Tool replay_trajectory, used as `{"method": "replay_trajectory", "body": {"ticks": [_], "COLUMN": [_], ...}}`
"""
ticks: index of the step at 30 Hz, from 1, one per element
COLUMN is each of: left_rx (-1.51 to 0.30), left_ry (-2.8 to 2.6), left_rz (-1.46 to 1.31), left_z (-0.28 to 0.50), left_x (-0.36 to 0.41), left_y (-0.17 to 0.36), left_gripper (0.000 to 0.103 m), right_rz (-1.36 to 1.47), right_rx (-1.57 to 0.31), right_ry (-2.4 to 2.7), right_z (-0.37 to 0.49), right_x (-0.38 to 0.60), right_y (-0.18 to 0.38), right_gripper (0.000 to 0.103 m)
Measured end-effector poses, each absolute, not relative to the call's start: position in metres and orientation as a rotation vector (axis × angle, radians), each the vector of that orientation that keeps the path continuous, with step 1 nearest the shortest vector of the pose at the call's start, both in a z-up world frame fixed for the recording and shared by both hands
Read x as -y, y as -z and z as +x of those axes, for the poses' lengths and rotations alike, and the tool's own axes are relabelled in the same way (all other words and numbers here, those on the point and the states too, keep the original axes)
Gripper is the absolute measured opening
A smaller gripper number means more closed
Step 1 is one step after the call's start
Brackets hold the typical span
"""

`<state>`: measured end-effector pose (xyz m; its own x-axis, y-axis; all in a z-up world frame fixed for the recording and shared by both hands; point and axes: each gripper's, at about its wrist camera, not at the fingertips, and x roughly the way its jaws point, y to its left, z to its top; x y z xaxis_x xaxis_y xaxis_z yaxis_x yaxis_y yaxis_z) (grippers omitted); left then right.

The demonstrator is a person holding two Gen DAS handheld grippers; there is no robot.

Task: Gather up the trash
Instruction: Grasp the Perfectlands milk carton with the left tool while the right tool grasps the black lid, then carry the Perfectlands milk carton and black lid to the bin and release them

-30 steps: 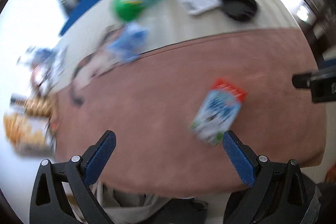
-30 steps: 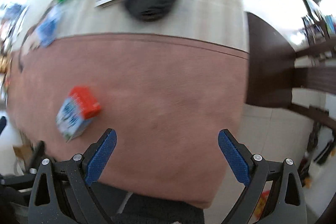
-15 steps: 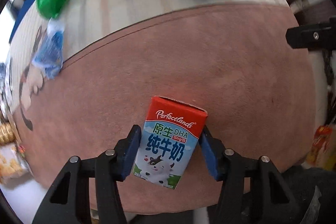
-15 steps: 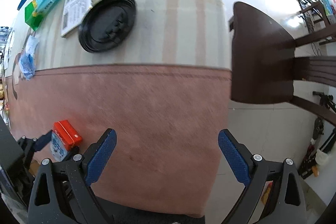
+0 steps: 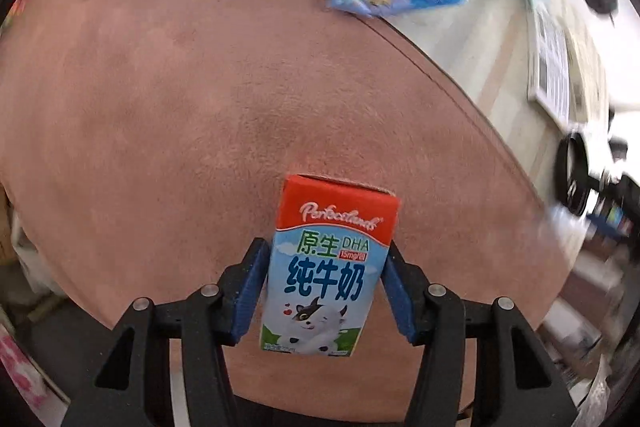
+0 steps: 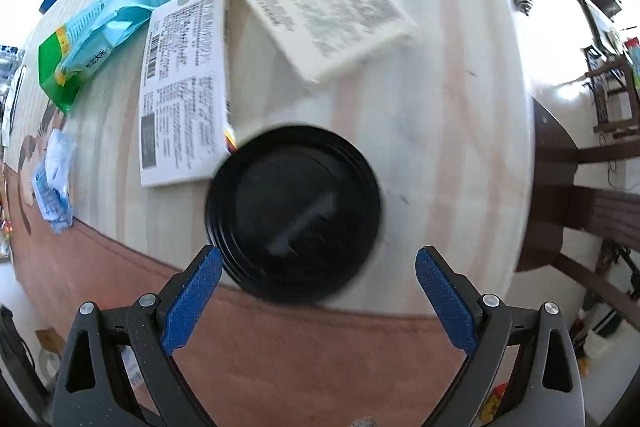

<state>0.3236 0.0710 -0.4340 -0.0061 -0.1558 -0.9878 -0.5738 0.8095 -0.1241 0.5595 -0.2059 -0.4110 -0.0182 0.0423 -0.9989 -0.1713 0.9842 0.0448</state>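
One milk carton (image 5: 328,279) between left gripper (image 5: 322,281) jaws, above brown mat (image 5: 180,115).

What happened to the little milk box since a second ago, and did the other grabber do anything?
The left gripper closed its blue fingers on the red-and-blue milk carton, which had lain loose on the pink mat. The right gripper travelled over to the round black plastic lid. It stayed open and empty.
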Motion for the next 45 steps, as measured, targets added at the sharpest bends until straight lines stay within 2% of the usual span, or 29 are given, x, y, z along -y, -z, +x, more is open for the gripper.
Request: {"method": "replay_trajectory", "body": {"ticks": [6,9,11,14,17,19,20,22,25,33,42,45], "left_rx": [-1.591,-1.577,-1.568,-1.563,-1.55,-1.535,-1.526,-1.51,-1.482,-1.389,-1.264,-1.226], "left_ry": [-0.379,-0.411,-0.413,-0.417,-0.427,-0.43,-0.431,-0.434,-0.437,-0.455,-0.501,-0.522], "left_rz": [-0.481,-0.465,-0.459,-0.446,-0.433,-0.426,-0.423,-0.411,-0.4,-0.404,-0.473,-0.502], "left_z": [0.34,0.342,0.331,0.32,0.305,0.304,0.305,0.308,0.312,0.31,0.24,0.211], "left_x": [-0.039,-0.029,-0.024,-0.018,-0.019,-0.022,-0.02,-0.015,-0.01,-0.002,-0.027,-0.048], "left_y": [0.432,0.431,0.43,0.429,0.418,0.411,0.408,0.4,0.388,0.344,0.296,0.293], "left_gripper": [0.053,0.047,0.047,0.047,0.047,0.047,0.047,0.047,0.046,0.046,0.046,0.046], "right_rz": [-0.159,-0.174,-0.181,-0.184,-0.194,-0.195,-0.198,-0.195,-0.197,-0.175,-0.137,-0.159], "right_rx": [-1.586,-1.568,-1.55,-1.531,-1.505,-1.487,-1.478,-1.47,-1.451,-1.393,-1.325,-1.313], "right_ry": [-0.155,-0.127,-0.125,-0.129,-0.142,-0.148,-0.152,-0.164,-0.192,-0.323,-0.529,-0.583], "right_z": [0.576,0.576,0.57,0.548,0.525,0.517,0.513,0.511,0.499,0.457,0.397,0.378], "right_x": [0.179,0.178,0.175,0.165,0.165,0.17,0.17,0.175,0.176,0.185,0.166,0.138], "right_y": [0.429,0.435,0.436,0.43,0.416,0.404,0.401,0.393,0.38,0.332,0.279,0.282], "right_gripper": [0.099,0.099,0.099,0.093,0.075,0.045,0.036,0.012,0.01,0.009,0.009,0.009]}}
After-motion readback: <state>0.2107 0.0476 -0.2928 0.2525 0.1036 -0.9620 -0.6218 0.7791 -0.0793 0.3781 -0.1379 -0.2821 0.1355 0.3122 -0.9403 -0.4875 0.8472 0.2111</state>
